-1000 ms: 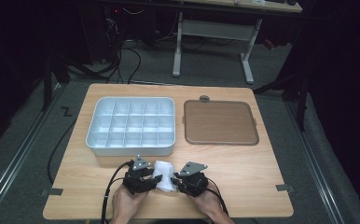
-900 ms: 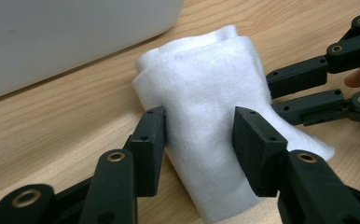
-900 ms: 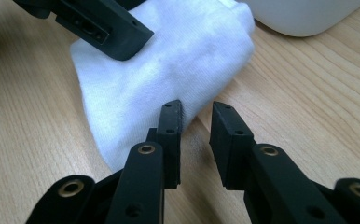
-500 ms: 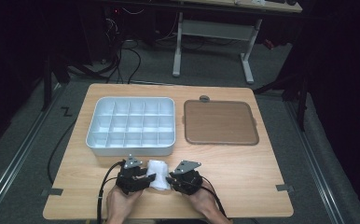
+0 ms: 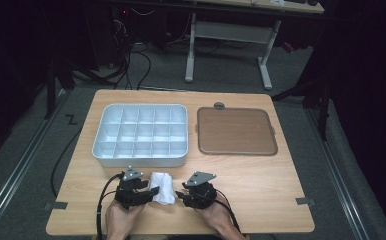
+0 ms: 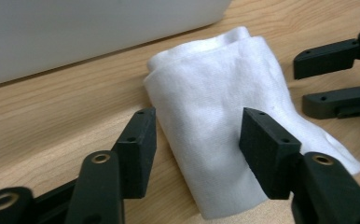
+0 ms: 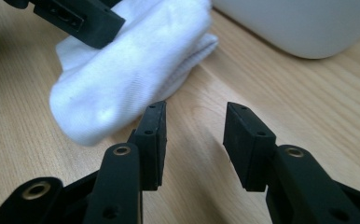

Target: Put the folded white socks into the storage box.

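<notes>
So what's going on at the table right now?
A person holds a gripper in each hand at the near edge of the table, working on a folded white cloth that lies just in front of the white compartment tray. The left gripper has just been opening; its jaws straddle the cloth without pinching it. The right gripper has also just opened and has nothing between its jaws, with the cloth just beside them. The brown tray sits untouched to the right.
</notes>
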